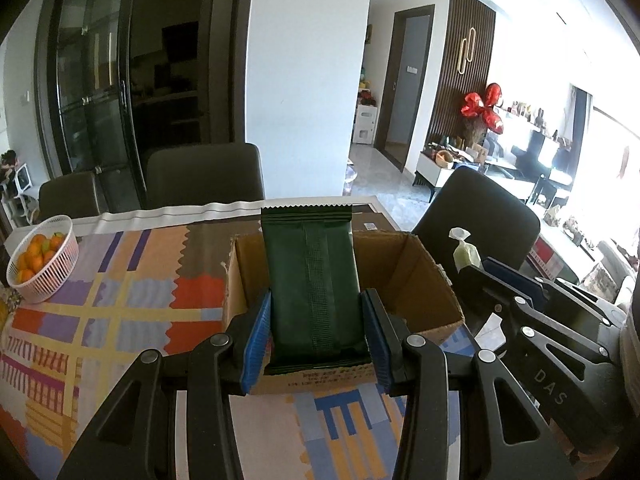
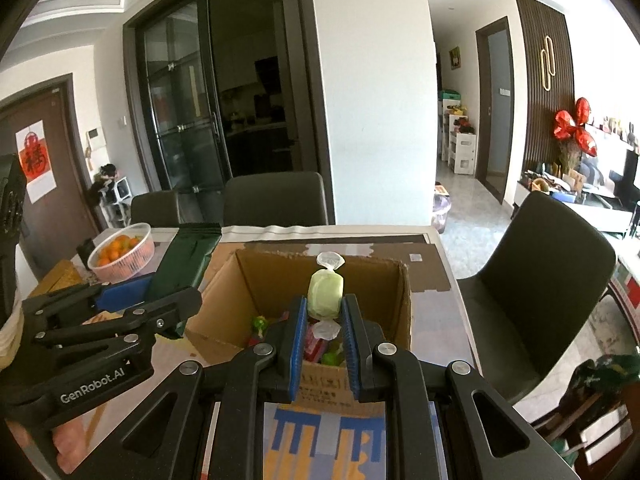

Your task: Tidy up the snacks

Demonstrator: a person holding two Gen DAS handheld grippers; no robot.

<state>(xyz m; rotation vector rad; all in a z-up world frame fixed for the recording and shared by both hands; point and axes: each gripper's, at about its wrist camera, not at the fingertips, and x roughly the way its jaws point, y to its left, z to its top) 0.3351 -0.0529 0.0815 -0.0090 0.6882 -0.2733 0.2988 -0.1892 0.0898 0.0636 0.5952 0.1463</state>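
My left gripper [image 1: 316, 332] is shut on a dark green snack packet [image 1: 314, 280] and holds it upright over the near edge of an open cardboard box [image 1: 424, 276]. My right gripper [image 2: 323, 332] is shut on a pale green wrapped candy [image 2: 326, 290] with twisted clear ends, held above the same cardboard box [image 2: 396, 312]. Several small snacks [image 2: 320, 350] lie inside the box. The left gripper and its green packet [image 2: 182, 260] show at the left of the right wrist view; the right gripper and candy [image 1: 466, 254] show at the right of the left wrist view.
The box stands on a table with a colourful patterned cloth [image 1: 120, 300]. A white basket of oranges [image 1: 44, 260] sits at the table's far left; it also shows in the right wrist view [image 2: 122, 254]. Dark chairs [image 1: 204, 176] stand behind and to the right [image 2: 536, 280].
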